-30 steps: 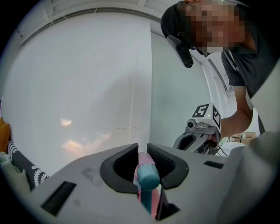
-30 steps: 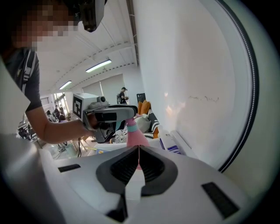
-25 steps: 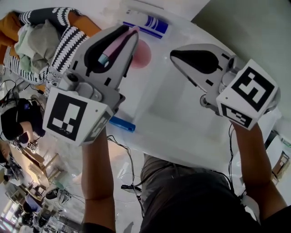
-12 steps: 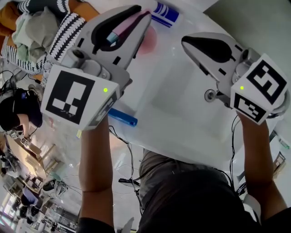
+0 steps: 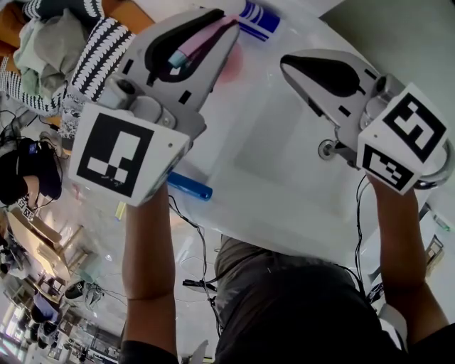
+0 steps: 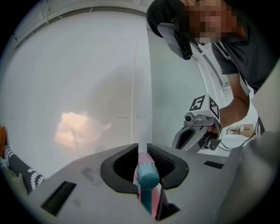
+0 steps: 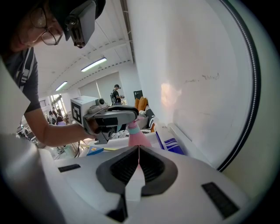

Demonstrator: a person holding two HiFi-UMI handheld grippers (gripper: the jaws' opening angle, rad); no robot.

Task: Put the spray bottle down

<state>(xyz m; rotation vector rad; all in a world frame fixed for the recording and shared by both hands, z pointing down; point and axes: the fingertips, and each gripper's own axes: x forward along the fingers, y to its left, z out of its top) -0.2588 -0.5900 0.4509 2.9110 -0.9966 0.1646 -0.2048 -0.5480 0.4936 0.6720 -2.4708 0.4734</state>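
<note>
Over the last second you carried the left gripper (image 5: pixel 222 30) forward across the worktop (image 5: pixel 284 163), toward the far edge where the white box with blue stripes (image 5: pixel 257 18) lies. In the last half second it has hardly moved at all, so the approach looks to have settled. The left gripper remains clamped on the spray bottle (image 5: pixel 200 41), which means the put-down itself is not done yet: what is left, by my reading, is the lowering and the release. Your right gripper (image 5: pixel 290 67) has kept its place on the other side, its jaws pressed together with nothing between them, and I judge it plays no part in this step. In the head view you see the bottle only as a pink strip with a teal collar lying along the jaws, and nothing there tells you how high it hangs. The left gripper view adds little: the teal top and a bit of pink wedged between the pads, with the bare white surface and a pale peach patch beyond (a stain or a reflection, I cannot tell which). The right gripper view is the useful one. There the bottle's pink body (image 7: pixel 138 136) hangs under the left gripper (image 7: pixel 117 114), just beside the striped box (image 7: pixel 171 143). Its base, though, is hidden behind the right gripper's own jaws, so no view shows whether it touches the worktop.
</note>
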